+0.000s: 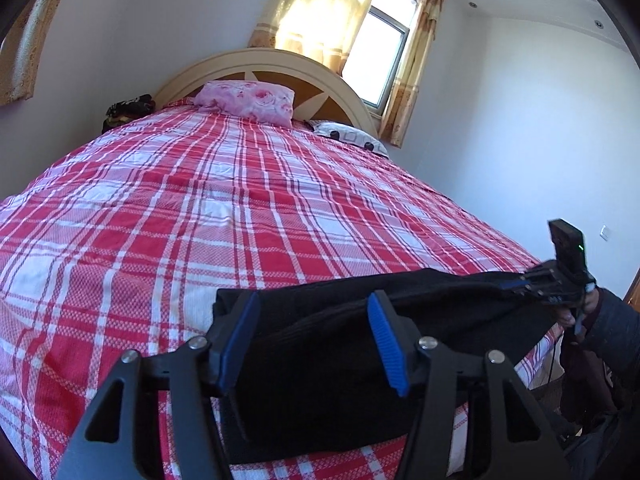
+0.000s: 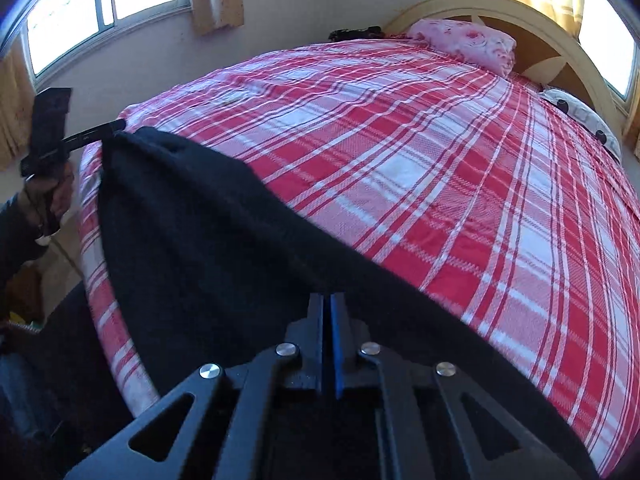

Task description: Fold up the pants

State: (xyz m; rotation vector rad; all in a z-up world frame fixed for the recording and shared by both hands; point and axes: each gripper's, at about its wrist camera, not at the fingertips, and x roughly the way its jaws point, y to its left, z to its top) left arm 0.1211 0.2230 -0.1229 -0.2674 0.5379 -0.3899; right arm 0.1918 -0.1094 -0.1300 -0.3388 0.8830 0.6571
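Draped black along the near edge of the bed: pants (image 2: 200, 240), stretched between the two tools, lower part spilling over the mattress side and lost behind the tool bodies. At one end, pinched by the right gripper (image 2: 330, 298), blue pads clenched flat together on the cloth with no gap showing. At the other end, straddled by the left gripper (image 1: 314, 300), released, jaws well apart, blue pad faces bare, cloth wider than the gap and running behind the fingers. Hard to say from the right wrist view whether that far tip touches the pants corner. Underneath, a red and white checked sheet (image 1: 200, 200) covering the whole bed. On the right gripper's body in the left wrist view, small pale marks too tiny and blurred to read, plus a green light on the upright block above. Gripping its handle, a hand (image 1: 572, 314), mostly hidden, with a dark sleeve (image 1: 616, 320) cut off by the frame edge. Farther up, a pink flowered pillow (image 1: 248, 100) against a curved cream headboard (image 1: 280, 60); beside it a white pillow (image 1: 352, 138) with dark marks, pattern unclear. At the far bed corner, a dark heap (image 1: 128, 110), impossible to identify. Behind, a bright window (image 1: 384, 48) half covered by a yellow curtain (image 1: 320, 12).
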